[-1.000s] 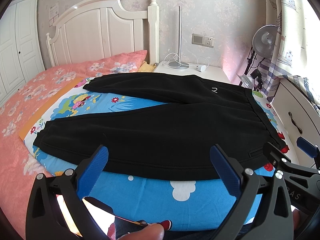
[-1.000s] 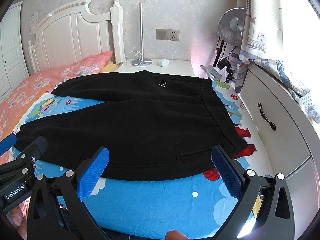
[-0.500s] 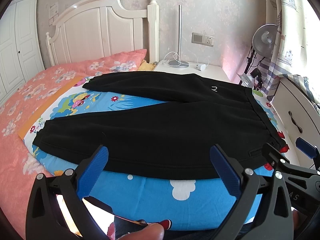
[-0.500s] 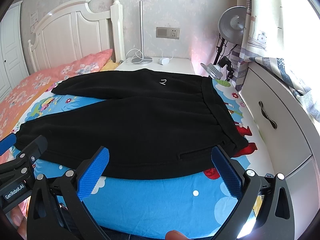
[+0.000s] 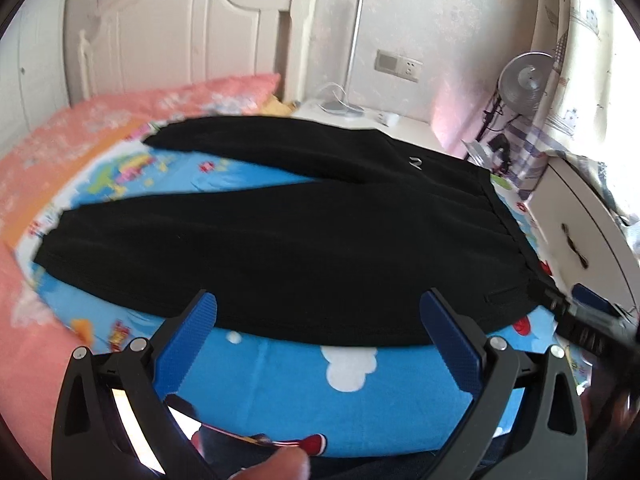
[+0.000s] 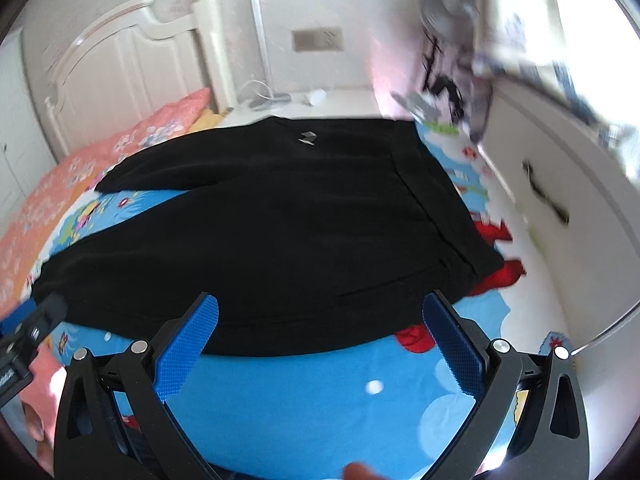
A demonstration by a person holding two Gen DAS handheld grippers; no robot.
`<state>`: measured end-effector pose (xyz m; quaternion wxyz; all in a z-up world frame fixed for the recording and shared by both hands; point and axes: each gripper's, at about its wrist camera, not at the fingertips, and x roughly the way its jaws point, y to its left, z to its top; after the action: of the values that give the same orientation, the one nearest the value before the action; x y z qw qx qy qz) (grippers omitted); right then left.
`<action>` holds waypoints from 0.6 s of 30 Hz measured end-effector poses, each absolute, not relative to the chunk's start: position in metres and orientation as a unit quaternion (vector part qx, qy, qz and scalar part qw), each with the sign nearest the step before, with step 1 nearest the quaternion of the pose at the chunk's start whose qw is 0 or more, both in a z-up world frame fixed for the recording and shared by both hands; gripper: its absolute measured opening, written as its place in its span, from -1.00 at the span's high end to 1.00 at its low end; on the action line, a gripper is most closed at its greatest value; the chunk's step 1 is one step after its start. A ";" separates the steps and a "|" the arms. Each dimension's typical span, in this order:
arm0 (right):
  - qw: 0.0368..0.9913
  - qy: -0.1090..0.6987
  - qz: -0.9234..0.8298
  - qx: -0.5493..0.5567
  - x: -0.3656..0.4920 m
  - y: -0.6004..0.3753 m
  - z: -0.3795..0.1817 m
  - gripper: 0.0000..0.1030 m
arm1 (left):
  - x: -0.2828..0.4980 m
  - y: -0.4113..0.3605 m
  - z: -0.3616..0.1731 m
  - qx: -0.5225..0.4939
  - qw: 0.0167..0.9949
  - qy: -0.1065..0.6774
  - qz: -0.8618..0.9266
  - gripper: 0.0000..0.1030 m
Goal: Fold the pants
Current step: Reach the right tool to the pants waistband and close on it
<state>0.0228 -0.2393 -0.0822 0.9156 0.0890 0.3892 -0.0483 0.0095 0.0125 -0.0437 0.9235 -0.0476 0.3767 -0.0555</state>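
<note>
The left gripper (image 5: 318, 336) has its blue fingers (image 5: 188, 340) spread wide with nothing between them, hovering at the near hem of the black pants (image 5: 288, 240). The right gripper (image 6: 320, 336) is likewise wide open and empty, at the pants' near edge close to the waistband.

The pants lie flat across the middle of both frames on a blue cartoon blanket (image 5: 304, 392), legs splayed toward the left, waistband at the right. Bare blanket below the fingers leaves open room. A white dresser (image 6: 560, 200) crowds the right edge.

The left view shows the right gripper at lower right, and a nightstand (image 5: 400, 126) behind. The right view, blurred, shows the left gripper at lower left and a thumb tip (image 6: 358, 471) at the bottom.
</note>
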 end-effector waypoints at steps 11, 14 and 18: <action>0.893 0.443 -0.020 0.080 0.204 -0.353 -0.075 -0.92 | 0.027 0.004 -0.083 -0.096 0.886 0.427 -0.152 -0.96; 0.887 0.457 -0.011 0.070 0.275 -0.390 -0.081 -0.91 | 0.036 0.005 -0.096 -0.104 0.879 0.438 -0.158 -0.96; 0.865 0.502 -0.015 0.028 0.340 -0.426 -0.111 -0.86 | 0.055 0.015 -0.115 -0.124 0.863 0.466 -0.150 -0.95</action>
<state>0.3400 -0.4257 -0.1108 0.8645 0.0281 0.5016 -0.0146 0.0554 0.0147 -0.1153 0.8630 -0.1238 0.4662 -0.1500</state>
